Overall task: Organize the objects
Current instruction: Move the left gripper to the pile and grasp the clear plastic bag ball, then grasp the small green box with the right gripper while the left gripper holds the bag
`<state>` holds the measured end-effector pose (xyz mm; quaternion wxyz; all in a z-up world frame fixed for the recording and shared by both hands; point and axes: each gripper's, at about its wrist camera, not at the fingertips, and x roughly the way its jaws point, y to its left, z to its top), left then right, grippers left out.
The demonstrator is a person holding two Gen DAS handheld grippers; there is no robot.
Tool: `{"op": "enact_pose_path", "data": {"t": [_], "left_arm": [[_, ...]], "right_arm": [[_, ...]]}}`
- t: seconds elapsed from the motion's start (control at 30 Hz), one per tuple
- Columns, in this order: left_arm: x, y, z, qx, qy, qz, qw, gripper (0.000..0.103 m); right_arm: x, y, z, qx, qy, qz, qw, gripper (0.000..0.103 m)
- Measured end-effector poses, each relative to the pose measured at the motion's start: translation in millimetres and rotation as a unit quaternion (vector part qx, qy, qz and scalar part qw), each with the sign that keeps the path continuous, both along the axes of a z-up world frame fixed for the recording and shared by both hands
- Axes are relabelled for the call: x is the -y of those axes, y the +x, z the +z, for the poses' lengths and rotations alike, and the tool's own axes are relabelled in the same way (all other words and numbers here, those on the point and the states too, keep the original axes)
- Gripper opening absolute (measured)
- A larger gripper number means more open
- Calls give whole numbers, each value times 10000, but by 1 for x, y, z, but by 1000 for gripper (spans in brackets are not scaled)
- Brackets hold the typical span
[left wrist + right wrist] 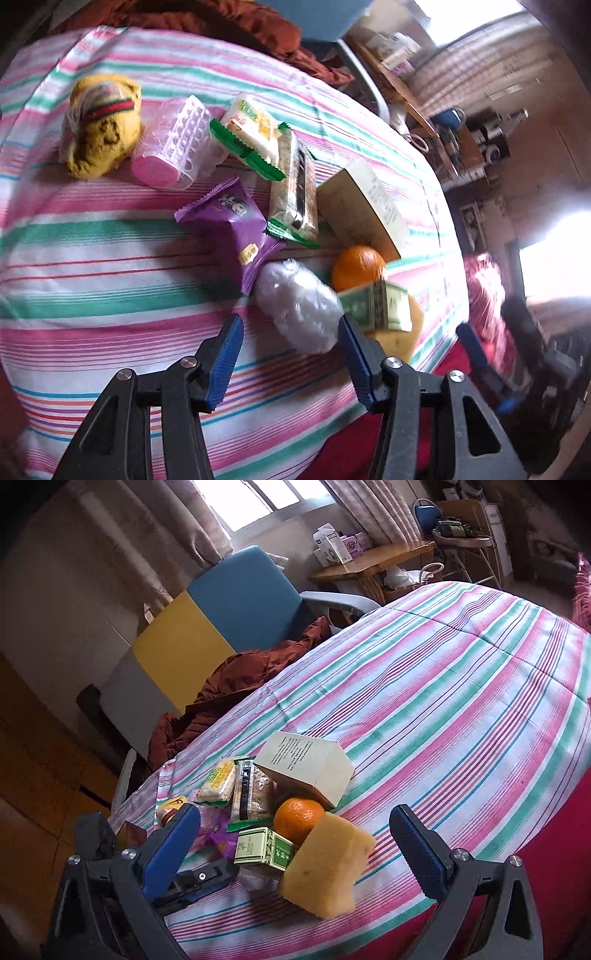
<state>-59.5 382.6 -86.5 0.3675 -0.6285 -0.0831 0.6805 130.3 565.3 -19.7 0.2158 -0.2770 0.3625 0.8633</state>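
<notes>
Both tongs stand released and empty. The left tongs (291, 354) hover with their jaws spread on either side of a white plastic-wrapped bundle (299, 306), low over the striped bed cover (92, 258), which suggests this bundle is the next thing to be taken. The right tongs (295, 849) hang wide open just near the yellow sponge (325, 867), which leans tilted against the orange (299, 818) and the small green-and-white box (266, 849).

The things to be organized lie crowded in one heap near the bed's near edge: a purple snack packet (232, 229), two green-edged cracker packs (291, 192), a pale carton (362, 206) lying on its side, with a pink roller tube (173, 147) and a yellow knitted item (103, 129) at the far left. They overlap and prop one another up, so lifting one will probably shift its neighbours. The sorting seems barely begun.
</notes>
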Motion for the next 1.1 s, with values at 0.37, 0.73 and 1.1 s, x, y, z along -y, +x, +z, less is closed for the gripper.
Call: {"op": "enact_pose_path", "data": {"t": [0.37,0.73,1.1], "left_arm": [[-40,4,-17,-298,-475,20,9984,54],[4,34,-5,-1331,-730,-888,9844,40],[65,56,-3,-1991,-895,-1112,9695,39]], "right_arm": [[-3,2,-4,-77,-171,74,9998,103],[-9,0,-10,121,-418,50,9990,103],[20,-24,-1,914,497,384,9938,94]]}}
